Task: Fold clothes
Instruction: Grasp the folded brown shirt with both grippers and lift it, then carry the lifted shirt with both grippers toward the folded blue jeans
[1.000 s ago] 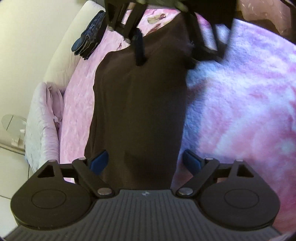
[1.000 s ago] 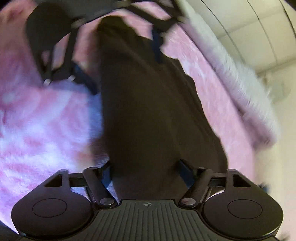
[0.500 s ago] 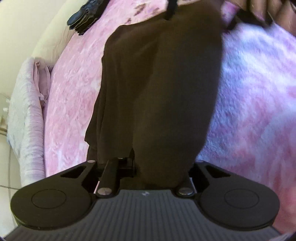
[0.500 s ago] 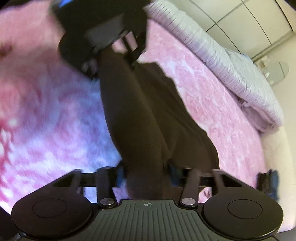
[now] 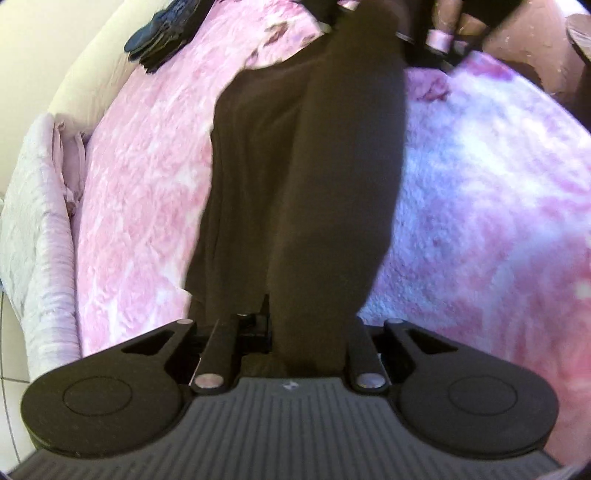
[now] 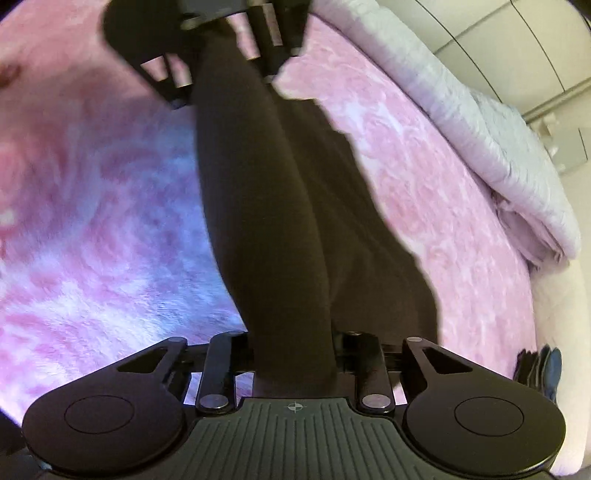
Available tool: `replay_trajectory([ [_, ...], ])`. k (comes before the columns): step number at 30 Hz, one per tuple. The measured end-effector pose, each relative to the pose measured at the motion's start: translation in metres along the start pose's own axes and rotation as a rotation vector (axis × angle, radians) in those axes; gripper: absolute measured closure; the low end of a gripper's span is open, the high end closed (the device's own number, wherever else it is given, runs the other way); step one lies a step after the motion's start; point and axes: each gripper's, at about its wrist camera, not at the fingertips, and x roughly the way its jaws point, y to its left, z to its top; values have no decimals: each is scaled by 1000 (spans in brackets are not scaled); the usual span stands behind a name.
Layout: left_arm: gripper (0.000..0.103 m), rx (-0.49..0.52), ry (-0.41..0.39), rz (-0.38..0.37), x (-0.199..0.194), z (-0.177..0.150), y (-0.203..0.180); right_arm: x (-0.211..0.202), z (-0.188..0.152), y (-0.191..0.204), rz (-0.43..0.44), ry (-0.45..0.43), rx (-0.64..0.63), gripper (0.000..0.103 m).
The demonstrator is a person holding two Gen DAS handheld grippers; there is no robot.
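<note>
Pink plush bedding covers the bed, with a pale quilted cover bunched along its far edge and a dark blue-black item lying on the cream rim beyond.

**Garment.** A long dark brown garment stretches lengthwise between the two claws, its lifted strip raised off the bedding while the wider part beside it lies flat.

**Claw state.**
- Left claw: jaws drawn in, clamped on one end of the garment.
- Right claw: jaws have just been closing, with the fabric bunched between them; it grips the opposite end.

**Risks (judgement).**
- Only a narrow bunch of cloth sits in each claw. A quick pull apart could slip the fabric out of one.
- Uneven lift between the two ends could twist the strip and skew the fold line.
- The plush pile may drag at the trailing part and pull in wrinkles.

**Edges and room.** Bedding is open on the side away from the quilted cover, giving free space to lay the fold. On the other side the flat part of the garment lies nearer the quilted cover and the bed's rim.
</note>
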Motion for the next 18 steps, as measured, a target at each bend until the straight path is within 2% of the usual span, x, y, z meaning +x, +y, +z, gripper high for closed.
replay_trajectory([
  [10,90,-22,-4,11,-97,16,43,-102,46,-55,67,44,42,77],
  [18,90,-43,-51,61,-157,24,63,-175,75,-70,6,62,49,77],
])
